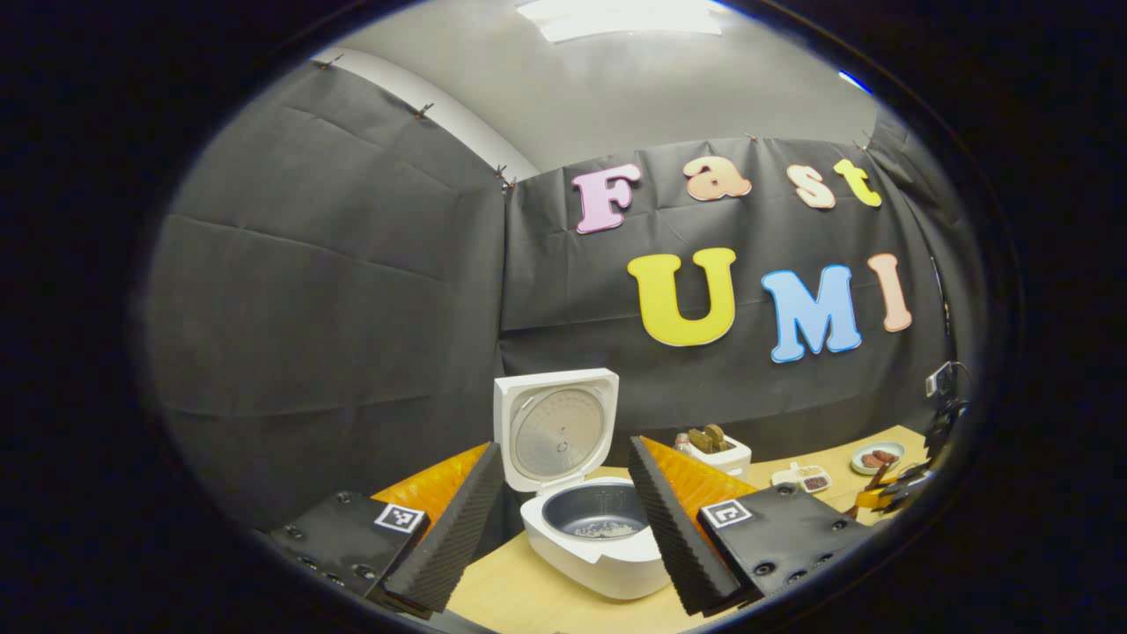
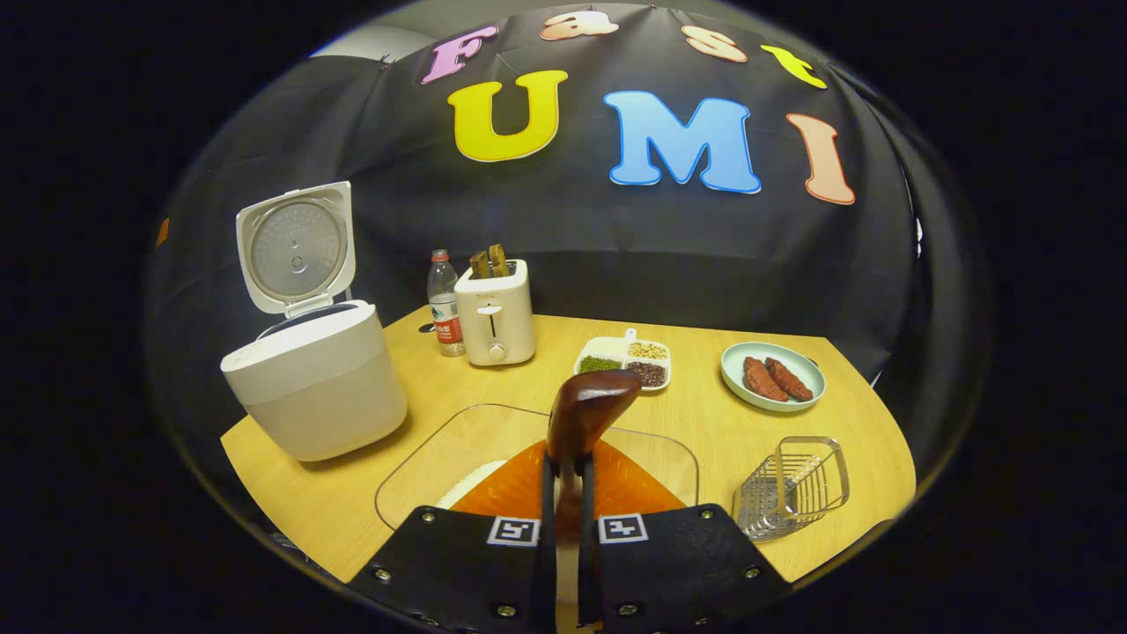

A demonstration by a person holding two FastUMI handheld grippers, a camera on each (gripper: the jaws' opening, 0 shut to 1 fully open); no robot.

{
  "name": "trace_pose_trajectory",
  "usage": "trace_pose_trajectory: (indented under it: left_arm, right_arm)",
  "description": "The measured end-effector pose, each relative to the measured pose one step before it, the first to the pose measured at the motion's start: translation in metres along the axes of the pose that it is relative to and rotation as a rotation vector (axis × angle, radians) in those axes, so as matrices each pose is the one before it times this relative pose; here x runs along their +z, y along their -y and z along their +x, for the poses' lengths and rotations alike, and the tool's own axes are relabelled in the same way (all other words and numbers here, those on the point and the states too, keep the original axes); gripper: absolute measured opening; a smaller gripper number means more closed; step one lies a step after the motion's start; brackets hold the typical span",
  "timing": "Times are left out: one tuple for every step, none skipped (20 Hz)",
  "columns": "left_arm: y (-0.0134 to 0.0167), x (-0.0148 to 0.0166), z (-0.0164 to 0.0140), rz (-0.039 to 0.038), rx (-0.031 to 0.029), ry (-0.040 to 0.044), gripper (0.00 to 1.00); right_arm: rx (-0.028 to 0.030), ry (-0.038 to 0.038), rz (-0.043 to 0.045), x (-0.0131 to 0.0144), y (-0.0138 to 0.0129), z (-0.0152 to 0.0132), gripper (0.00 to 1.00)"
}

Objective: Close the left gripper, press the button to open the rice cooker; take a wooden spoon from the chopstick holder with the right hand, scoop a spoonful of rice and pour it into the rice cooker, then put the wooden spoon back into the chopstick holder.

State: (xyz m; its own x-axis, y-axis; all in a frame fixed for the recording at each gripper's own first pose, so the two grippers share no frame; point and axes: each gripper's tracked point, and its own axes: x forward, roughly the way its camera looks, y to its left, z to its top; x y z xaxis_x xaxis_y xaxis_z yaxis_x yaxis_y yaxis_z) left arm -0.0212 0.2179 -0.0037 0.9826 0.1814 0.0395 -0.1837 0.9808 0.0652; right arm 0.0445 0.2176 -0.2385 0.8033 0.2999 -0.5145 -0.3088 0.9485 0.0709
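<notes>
Right claw (image 2: 563, 493) clamped on wooden spoon (image 2: 583, 414) handle, right of open rice cooker (image 2: 313, 387); left claw (image 1: 563, 519) spread wide before cooker.

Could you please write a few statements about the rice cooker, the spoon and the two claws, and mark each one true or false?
1. The rice cooker has its lid up. True.
2. The right claw is open and holds nothing. False: it is shut on the wooden spoon.
3. The left claw is open, with the cooker's pot between its fingers in the left gripper view. True.
4. The wooden spoon stands in the chopstick holder. False: the wire holder has no spoon in it; the right claw holds the spoon.
5. The plate near the holder is bare. False: it carries two reddish-brown pieces of food.
</notes>
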Motion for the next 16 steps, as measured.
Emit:
trace_pose_trajectory:
  left_arm:
    - [0.00080,-0.00039,-0.00057,0.00089,-0.00260,0.00000,0.98]
    - [-0.00022,0.00137,-0.00112,0.00121,-0.00224,0.00037,0.99]
    - [0.00046,-0.00012,0.00046,0.00094,-0.00169,0.00034,0.99]
    - [-0.00052,-0.00004,-0.00118,-0.00017,-0.00059,0.00033,0.98]
    - [-0.00030,0.00130,-0.00120,-0.00143,-0.00019,0.00064,0.98]
    - [-0.00016,0.00060,-0.00058,-0.00175,-0.00028,0.00180,0.98]
    - [0.00009,0.00071,-0.00069,-0.00092,-0.00028,0.00116,0.98]
    - [-0.00022,0.00088,-0.00055,0.00039,-0.00016,0.00174,0.98]
    - [-0.00005,0.00077,-0.00113,0.00199,0.00001,-0.00039,0.98]
    - [-0.00063,0.00102,-0.00081,0.00222,0.00006,0.00051,0.98]
    - [0.00008,0.00116,-0.00131,0.00406,0.00027,0.00164,0.98]
    - [-0.00028,0.00142,0.00060,0.00299,0.00027,0.00141,0.99]
    - [0.00016,0.00199,-0.00056,0.00241,0.00121,0.00172,0.98]
    - [0.00012,0.00220,-0.00107,0.00034,-0.00017,0.00215,0.99]
    - [0.00142,0.00094,0.00024,-0.00055,0.00050,0.00244,0.98]
    - [0.00104,0.00123,0.00070,-0.00037,-0.00025,0.00018,0.99]
  right_arm:
    - [0.01421,-0.00364,0.01233,-0.00136,-0.00502,0.00004,0.10]
    - [0.01511,-0.00624,0.01352,-0.00069,-0.00436,-0.00052,0.10]
    - [0.01694,-0.00445,0.01954,-0.00077,-0.00562,-0.00017,0.10]
    - [0.01967,-0.00803,0.02586,-0.00001,-0.00425,0.00096,0.10]
    - [0.02094,-0.00516,0.03399,-0.00105,-0.00369,-0.00043,0.10]
    - [0.01614,-0.00611,0.03931,-0.00072,-0.00220,0.00042,0.10]
    - [0.01083,-0.00346,0.04814,0.00080,0.00046,-0.00025,0.10]
    - [0.00721,-0.00306,0.05657,-0.00022,0.00183,0.00111,0.10]
    - [0.00731,-0.00247,0.06295,0.00097,0.00333,0.00028,0.10]
    - [0.00176,-0.00319,0.06061,0.00164,0.00462,0.00012,0.10]
    - [-0.00191,-0.00234,0.05739,0.00051,0.00721,0.00042,0.10]
    - [0.00059,-0.00182,0.05538,0.00080,0.00559,0.00049,0.10]
    - [0.00137,-0.00002,0.05568,0.00241,0.00531,-0.00035,0.10]
    - [0.00300,0.00333,0.04957,0.00188,0.00450,-0.00073,0.10]
    - [0.00091,0.00690,0.04065,0.00327,0.00434,-0.00116,0.10]
    - [0.00240,0.00901,0.03350,0.00313,0.00257,-0.00192,0.10]
